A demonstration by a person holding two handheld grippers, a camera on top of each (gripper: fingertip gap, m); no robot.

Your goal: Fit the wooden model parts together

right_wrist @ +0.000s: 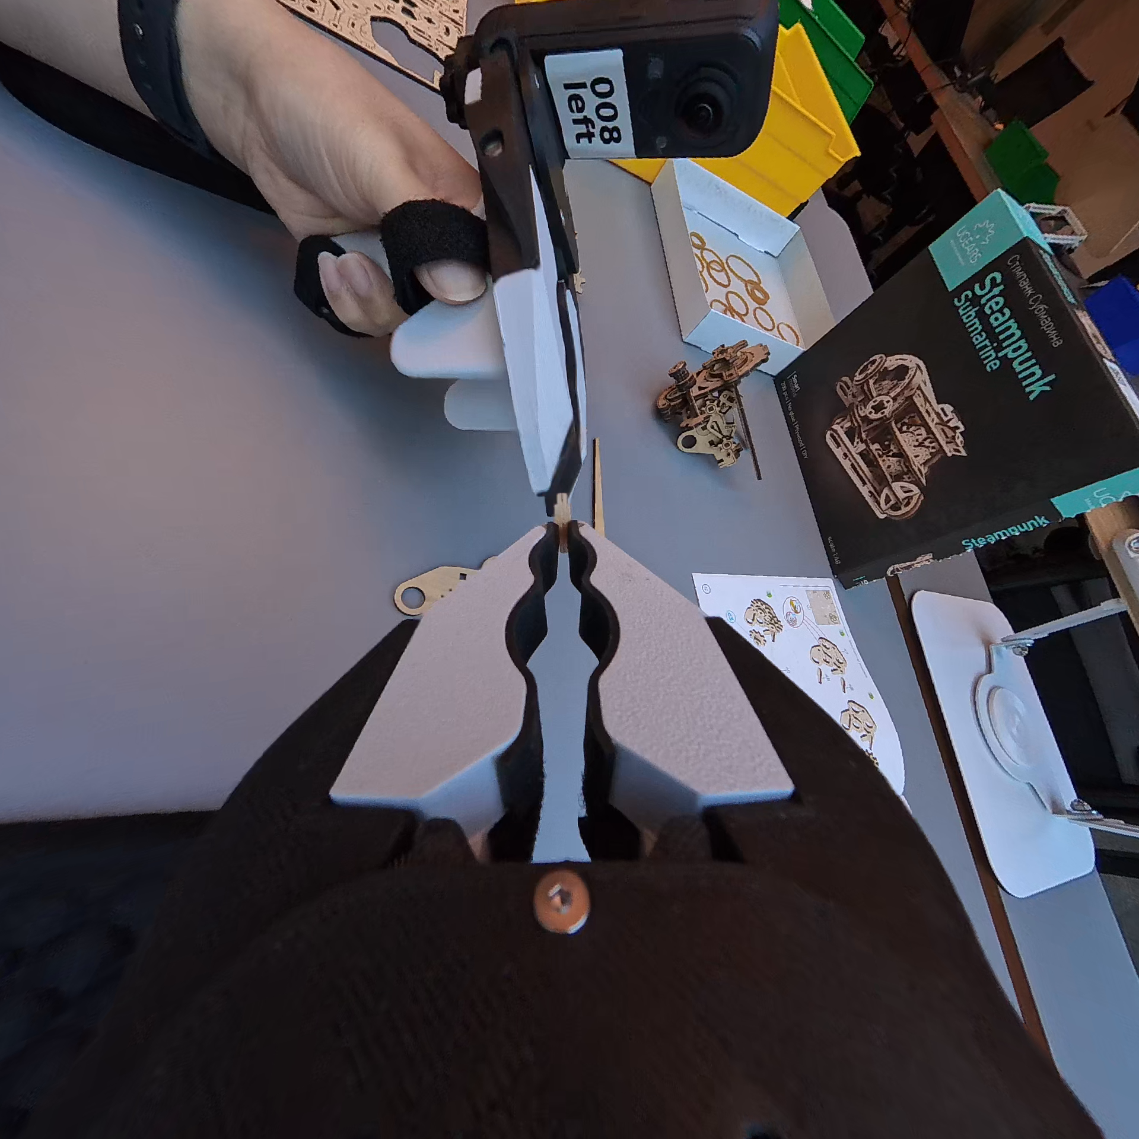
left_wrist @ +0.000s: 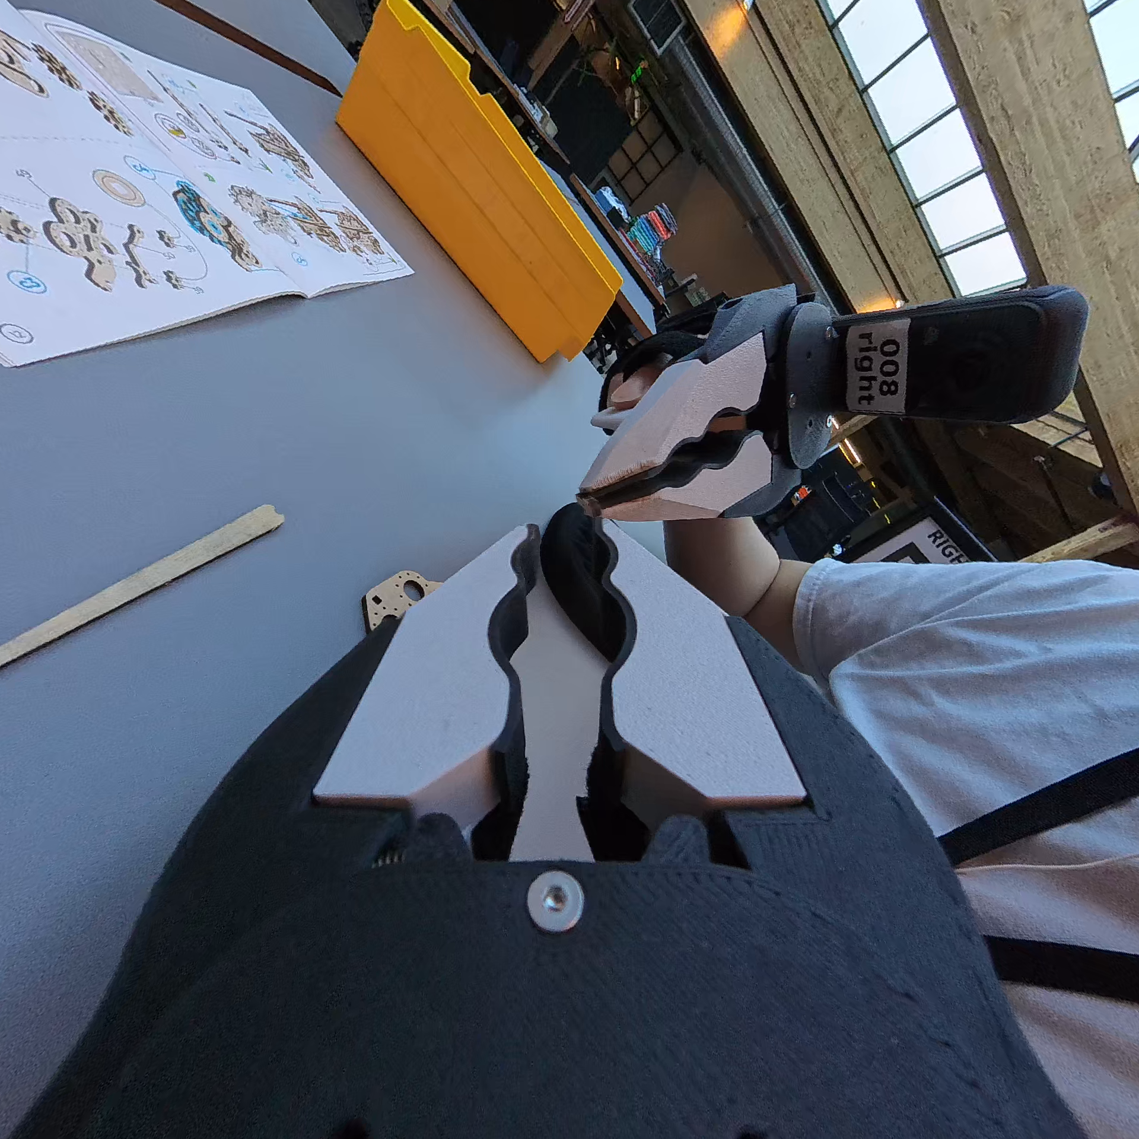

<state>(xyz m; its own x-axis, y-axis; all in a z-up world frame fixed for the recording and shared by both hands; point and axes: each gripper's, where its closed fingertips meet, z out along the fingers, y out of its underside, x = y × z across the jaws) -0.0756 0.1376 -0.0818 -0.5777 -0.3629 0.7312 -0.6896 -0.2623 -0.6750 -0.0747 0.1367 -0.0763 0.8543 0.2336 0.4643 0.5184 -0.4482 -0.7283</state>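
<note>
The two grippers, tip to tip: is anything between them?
Yes. In the right wrist view a tiny pale wooden piece bridges the right gripper and the left gripper tips; both appear to pinch it.

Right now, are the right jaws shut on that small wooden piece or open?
Shut on it. In the right wrist view the right gripper pinches the small wooden piece at its tips; the left gripper meets it from above.
</note>
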